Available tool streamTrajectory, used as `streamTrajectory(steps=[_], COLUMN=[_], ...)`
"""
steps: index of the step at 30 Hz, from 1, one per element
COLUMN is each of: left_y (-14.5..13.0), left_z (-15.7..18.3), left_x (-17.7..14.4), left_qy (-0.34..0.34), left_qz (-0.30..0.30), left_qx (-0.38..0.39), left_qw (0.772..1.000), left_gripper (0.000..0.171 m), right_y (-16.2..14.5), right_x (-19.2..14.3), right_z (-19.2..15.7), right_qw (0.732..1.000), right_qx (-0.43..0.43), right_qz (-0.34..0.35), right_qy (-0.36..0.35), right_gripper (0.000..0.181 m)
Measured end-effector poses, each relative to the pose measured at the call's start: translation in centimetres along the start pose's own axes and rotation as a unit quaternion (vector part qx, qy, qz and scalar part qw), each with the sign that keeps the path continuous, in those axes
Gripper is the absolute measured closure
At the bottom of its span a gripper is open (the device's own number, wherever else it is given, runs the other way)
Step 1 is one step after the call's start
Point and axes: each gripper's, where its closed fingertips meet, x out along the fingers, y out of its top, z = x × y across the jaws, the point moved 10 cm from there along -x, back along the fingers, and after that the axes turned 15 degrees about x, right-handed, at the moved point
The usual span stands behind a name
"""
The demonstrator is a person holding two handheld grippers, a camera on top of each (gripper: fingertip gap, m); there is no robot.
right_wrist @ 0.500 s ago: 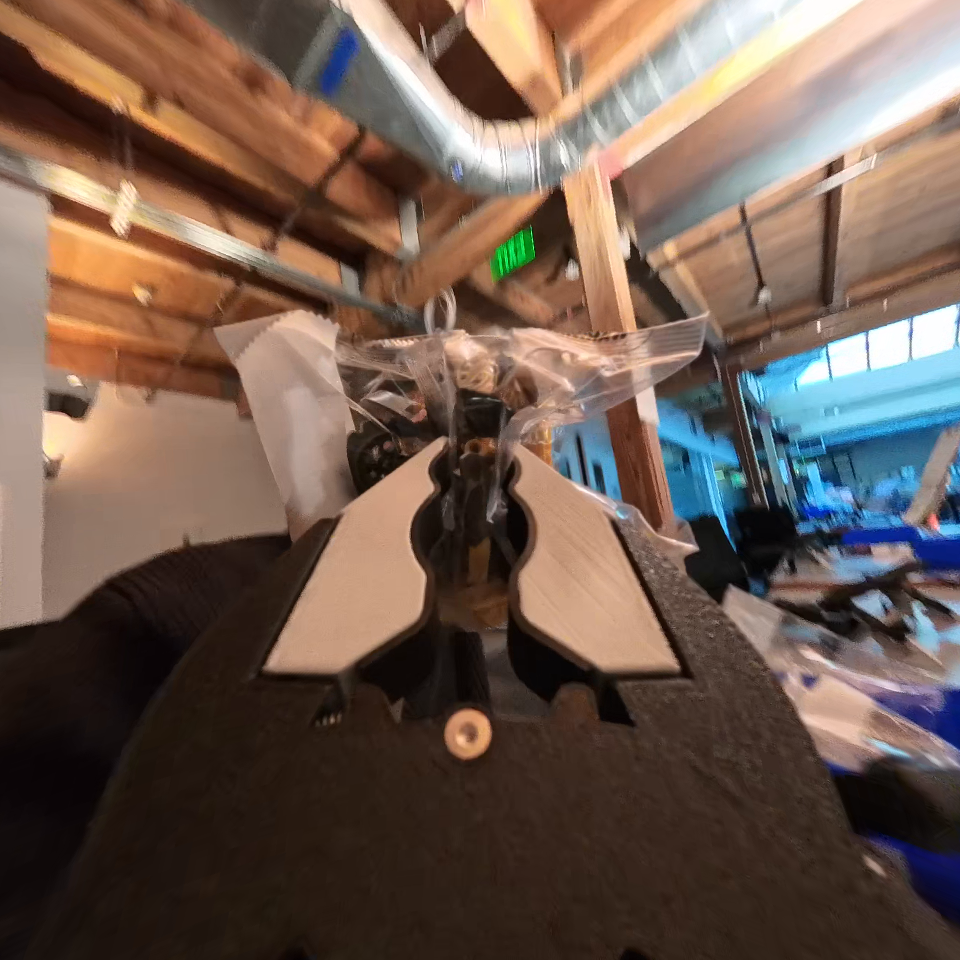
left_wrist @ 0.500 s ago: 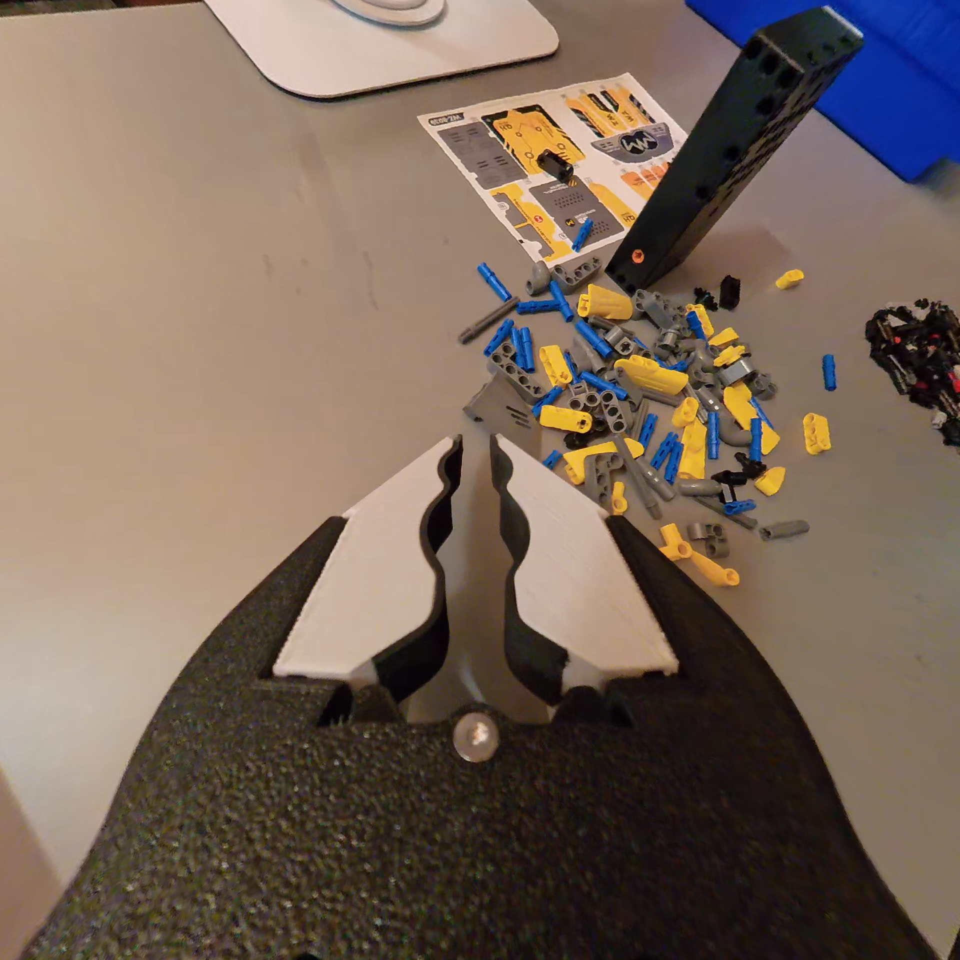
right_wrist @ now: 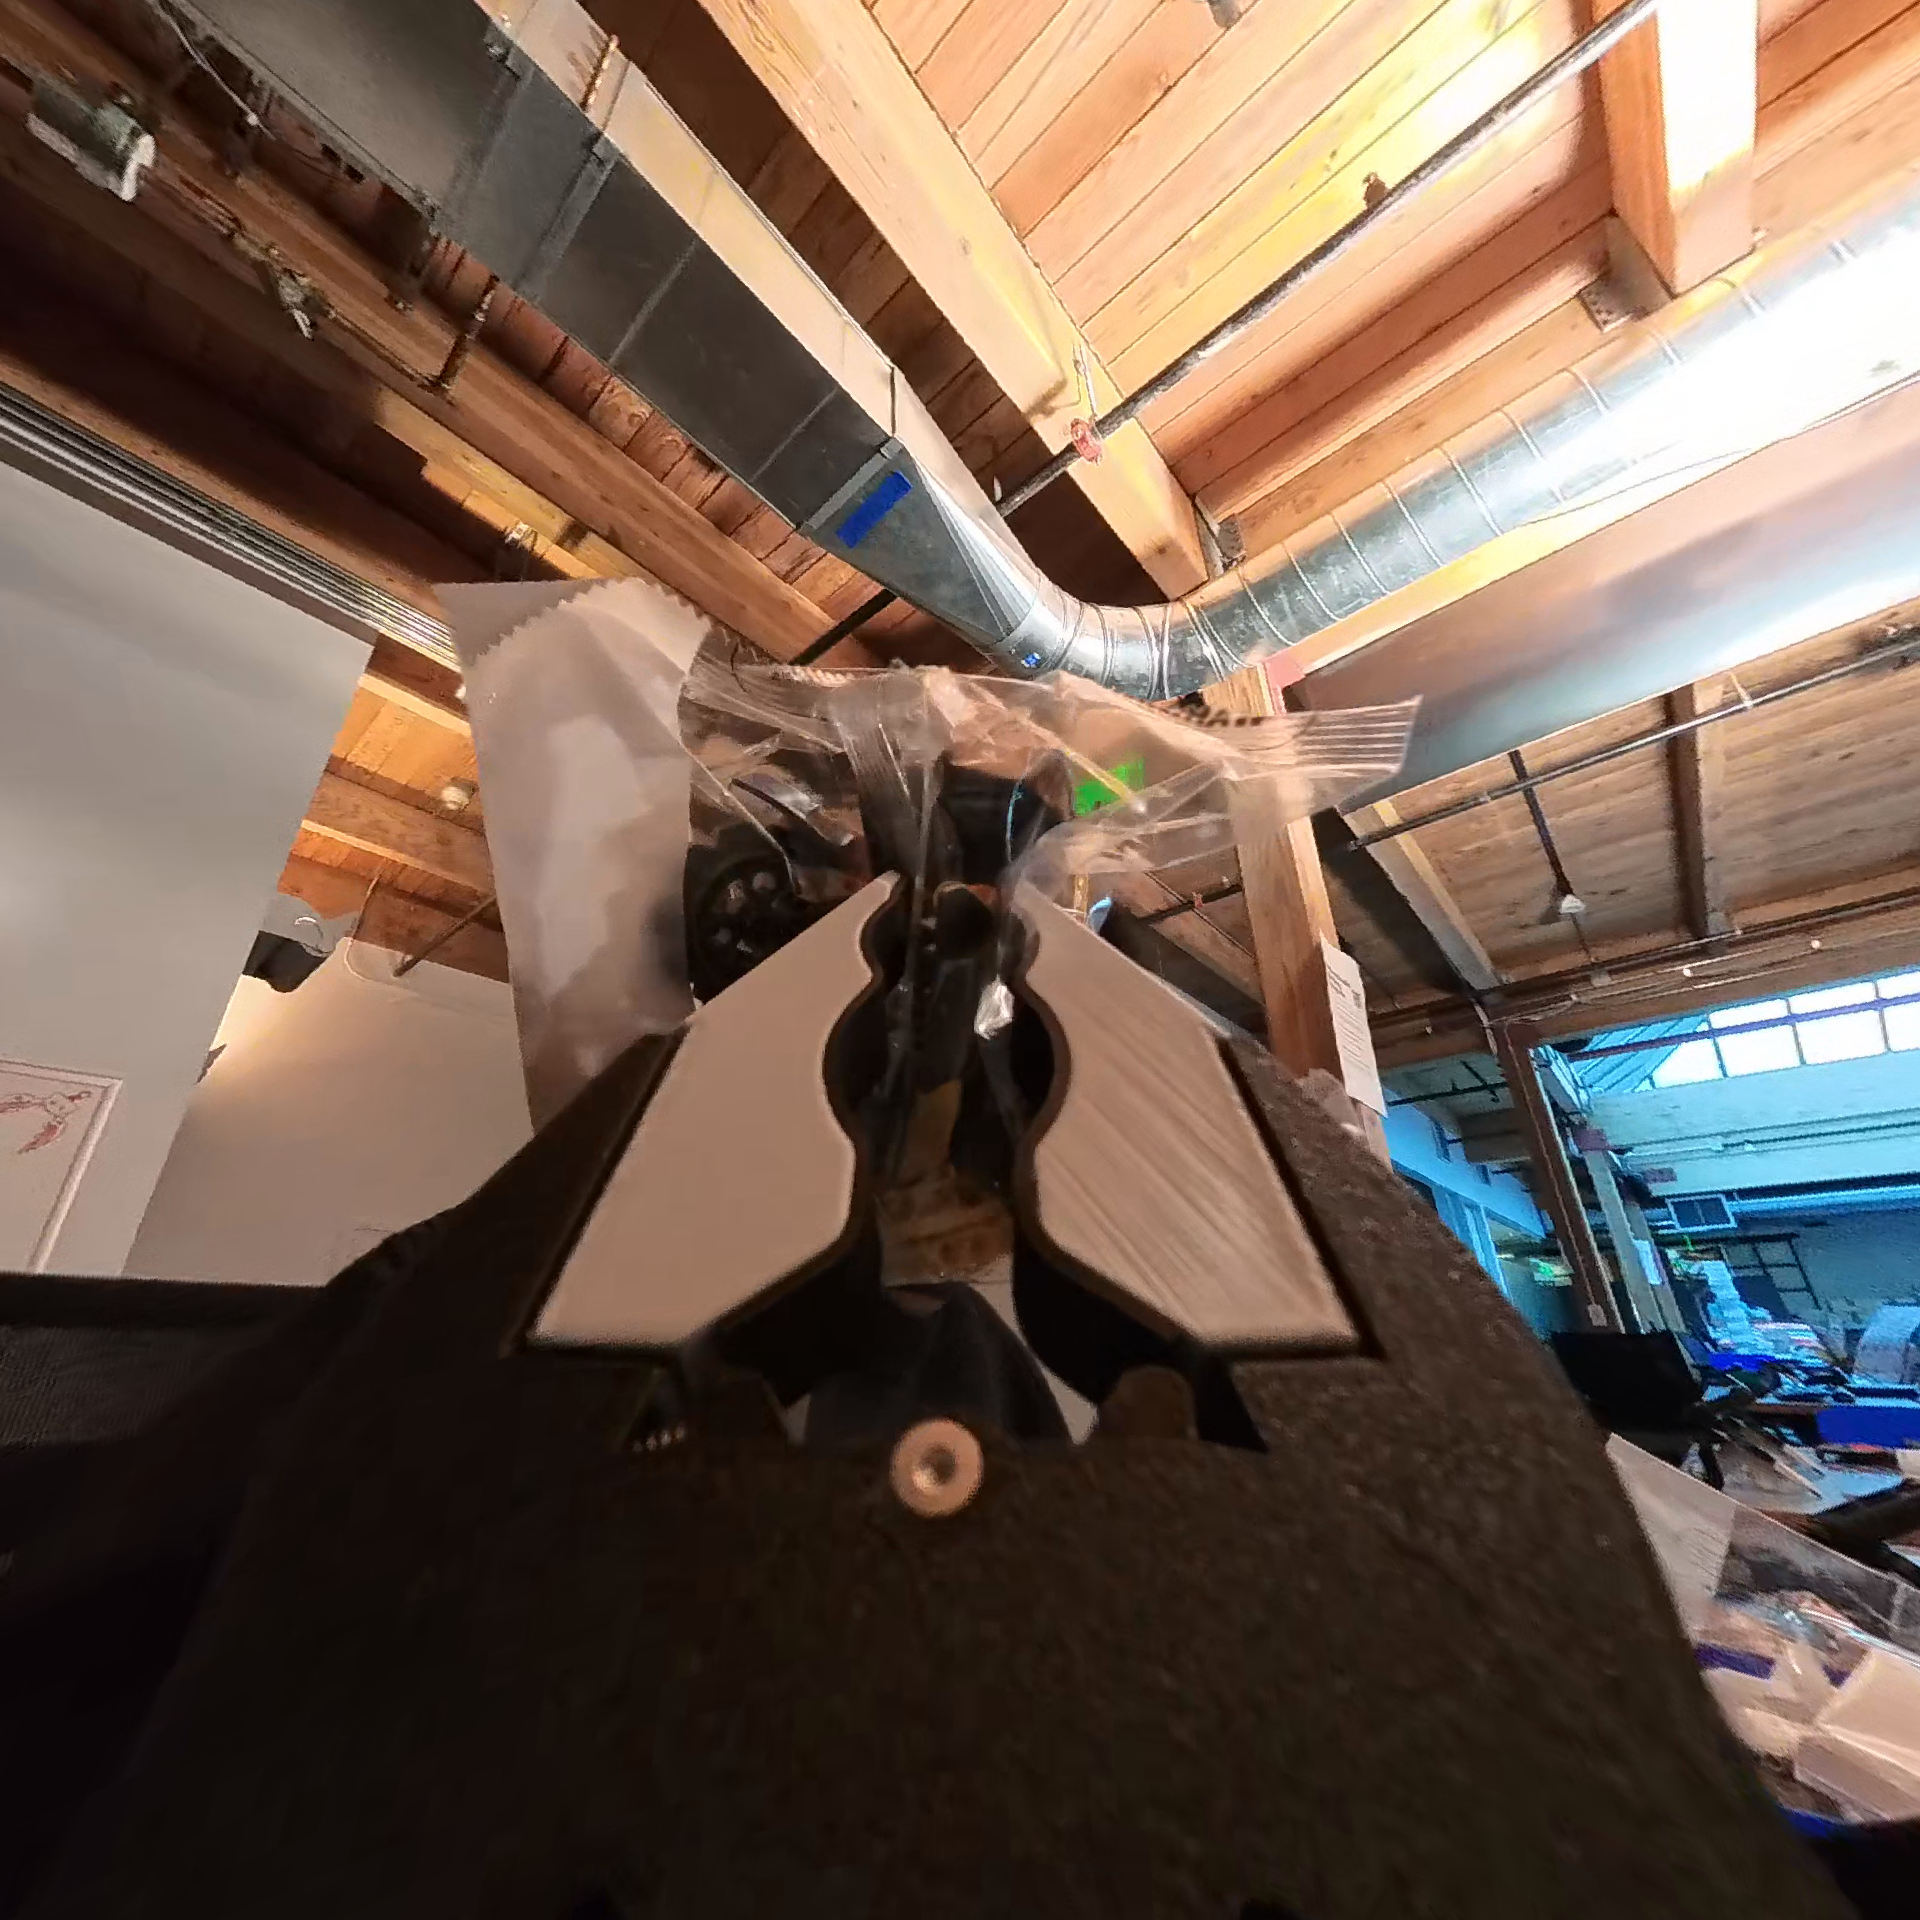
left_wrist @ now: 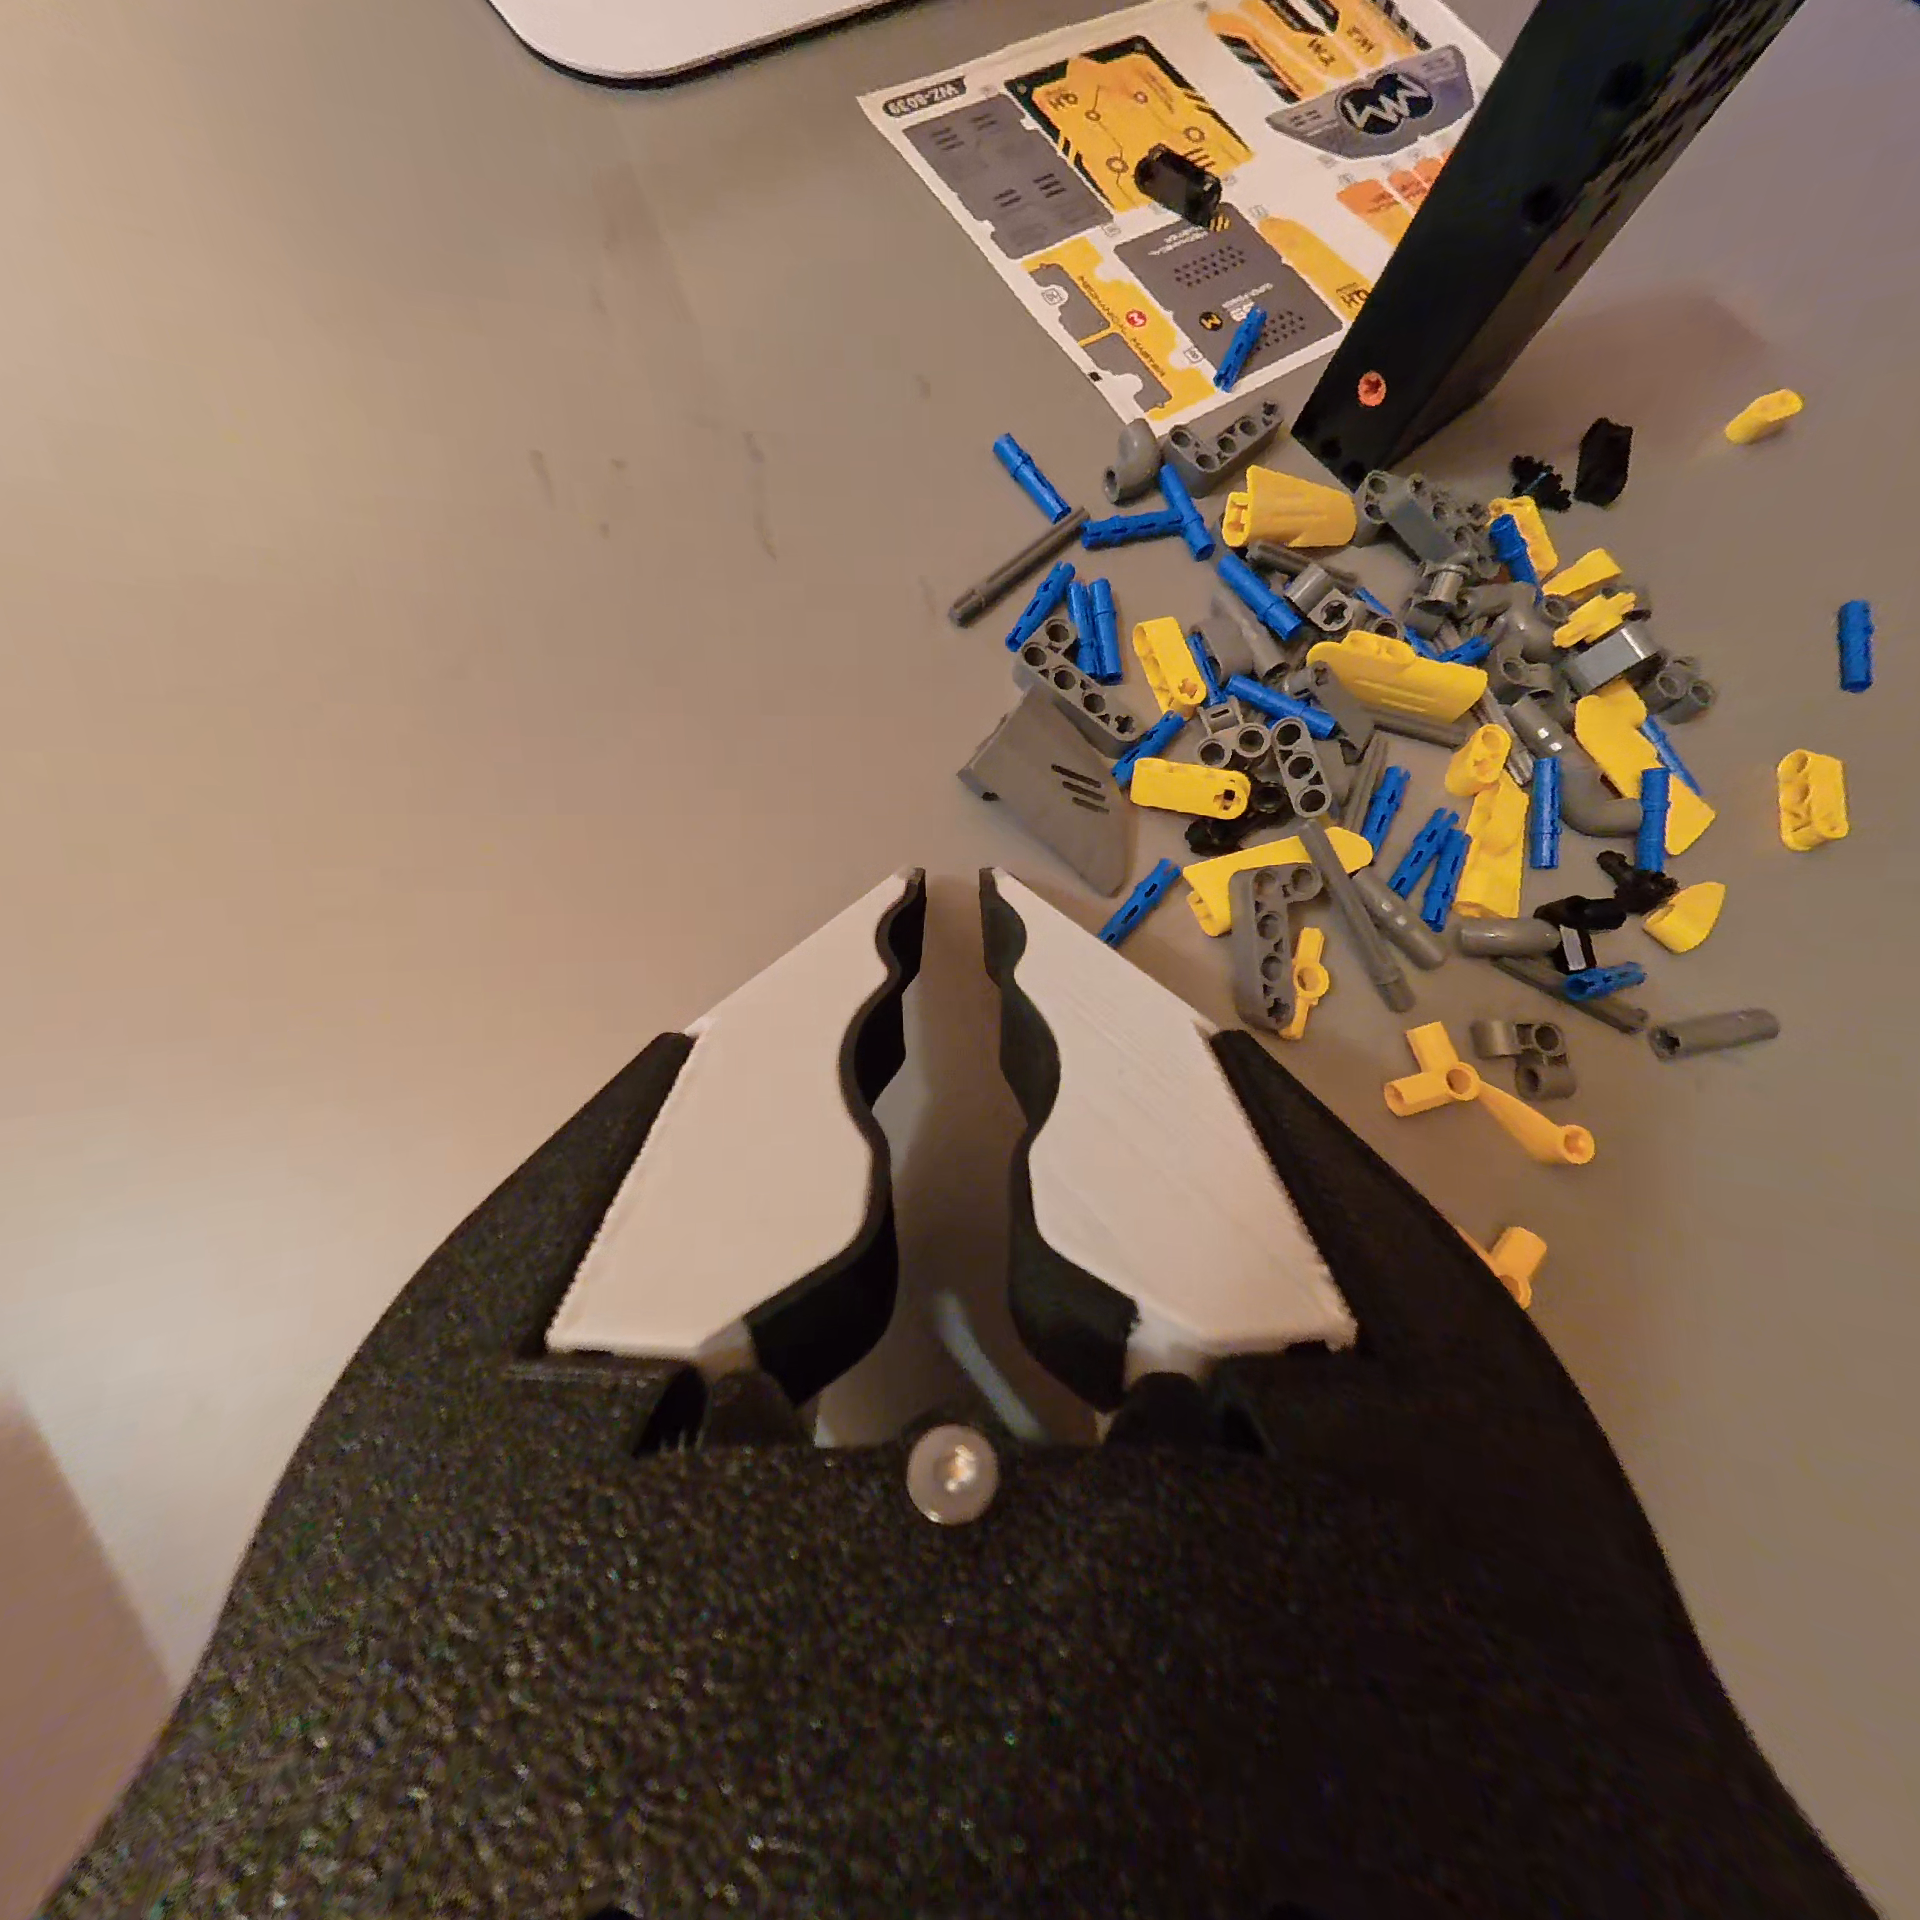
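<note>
Left gripper (left_wrist: 951,883) hangs over the grey table (left_wrist: 416,520), fingers nearly together w/ a thin gap, holding nothing; pile of small plastic parts (left_wrist: 1382,727) lies just ahead-right of its tips. Right gripper (right_wrist: 956,899) is tilted up toward the ceiling, clamped on a clear plastic bag (right_wrist: 987,727) w/ dark parts inside, the bag sticking out past its tips.

We count one sticker sheet (left_wrist: 1164,197) on the desk (left_wrist: 416,520), one black beam (left_wrist: 1538,239) at its right edge, dozens of loose bricks (left_wrist: 1382,727) just below it, and one clear bag (right_wrist: 935,769).
</note>
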Motion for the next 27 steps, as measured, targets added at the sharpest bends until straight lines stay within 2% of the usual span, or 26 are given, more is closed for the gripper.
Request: streamTrajectory(steps=[15,27], left_y=[0.4,0.4], left_z=[-0.2,-0.1], left_x=[-0.7,-0.6], left_qy=[0.001,0.003], left_qz=[0.035,0.033], left_qx=[-0.011,-0.006], left_qw=[0.999,0.999], left_gripper=[0.162,0.162], right_y=[-1.0,-1.2], right_x=[-2.0,-2.1], right_z=[1.6,0.5], right_qw=[0.999,0.996], right_qx=[-0.005,-0.040], right_qz=[-0.032,-0.059], right_qy=[-0.013,-0.059], right_gripper=[0.169,0.170])
